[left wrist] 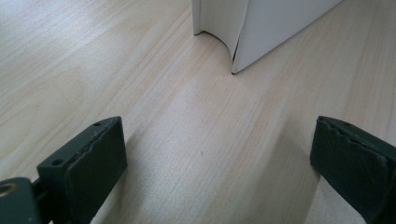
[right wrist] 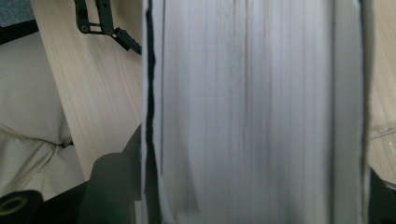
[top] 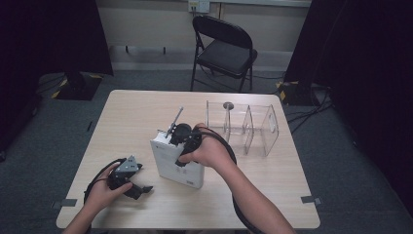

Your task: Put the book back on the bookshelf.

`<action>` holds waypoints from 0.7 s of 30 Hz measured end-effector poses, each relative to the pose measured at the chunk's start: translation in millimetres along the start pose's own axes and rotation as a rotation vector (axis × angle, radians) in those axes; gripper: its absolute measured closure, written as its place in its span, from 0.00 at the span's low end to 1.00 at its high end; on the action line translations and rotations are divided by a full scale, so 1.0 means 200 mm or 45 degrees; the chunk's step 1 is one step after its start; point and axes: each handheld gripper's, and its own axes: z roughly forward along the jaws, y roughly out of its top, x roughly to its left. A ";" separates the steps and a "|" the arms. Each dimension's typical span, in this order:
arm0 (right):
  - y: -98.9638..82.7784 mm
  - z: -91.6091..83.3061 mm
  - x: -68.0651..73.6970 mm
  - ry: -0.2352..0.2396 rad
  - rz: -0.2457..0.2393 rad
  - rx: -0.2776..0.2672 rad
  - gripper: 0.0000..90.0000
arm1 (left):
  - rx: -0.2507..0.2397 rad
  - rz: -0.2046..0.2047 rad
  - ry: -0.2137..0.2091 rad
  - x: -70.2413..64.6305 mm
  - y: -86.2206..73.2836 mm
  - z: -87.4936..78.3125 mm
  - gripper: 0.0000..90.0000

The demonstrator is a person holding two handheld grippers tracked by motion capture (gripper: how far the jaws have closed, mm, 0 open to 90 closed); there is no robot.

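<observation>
A thick white book (top: 170, 163) stands on edge on the wooden table (top: 131, 117), leaning slightly. My right gripper (top: 182, 141) comes down on its top edge from above. In the right gripper view the page block (right wrist: 252, 93) sits between my right gripper's (right wrist: 252, 196) jaws; a dark gap shows between the cover and the pages, so nothing squeezes it. My left gripper (top: 139, 187) rests low on the table to the left of the book. Its pads (left wrist: 88, 158) stand wide apart over bare wood, and the book's lower corner (left wrist: 280, 28) lies ahead of them.
A clear plastic divider rack (top: 248, 126) stands right of the book with a small dark round piece (top: 228, 105) at its back. A black folding chair (top: 224, 48) is beyond the far table edge. Dark curtains flank the room.
</observation>
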 end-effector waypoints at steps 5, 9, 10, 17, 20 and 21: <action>0.01 0.00 0.01 -0.009 0.027 0.048 0.53 | 0.006 0.004 -0.002 0.00 0.00 0.00 0.02; 0.01 0.00 0.03 -0.024 0.042 0.048 0.54 | 0.006 0.005 -0.002 0.00 0.00 0.00 0.02; 0.01 0.00 0.03 -0.023 0.045 0.044 0.54 | 0.006 0.005 -0.002 0.00 0.00 0.00 0.02; 0.01 -0.02 0.02 -0.025 0.077 0.037 0.58 | 0.006 0.005 -0.003 0.00 0.00 0.00 0.02; 0.00 -0.03 0.02 -0.015 0.097 0.033 0.58 | 0.008 0.007 -0.004 0.00 0.00 0.00 0.02; 0.00 -0.03 0.02 -0.007 0.102 0.032 0.58 | 0.007 0.007 -0.004 0.00 0.00 0.00 0.02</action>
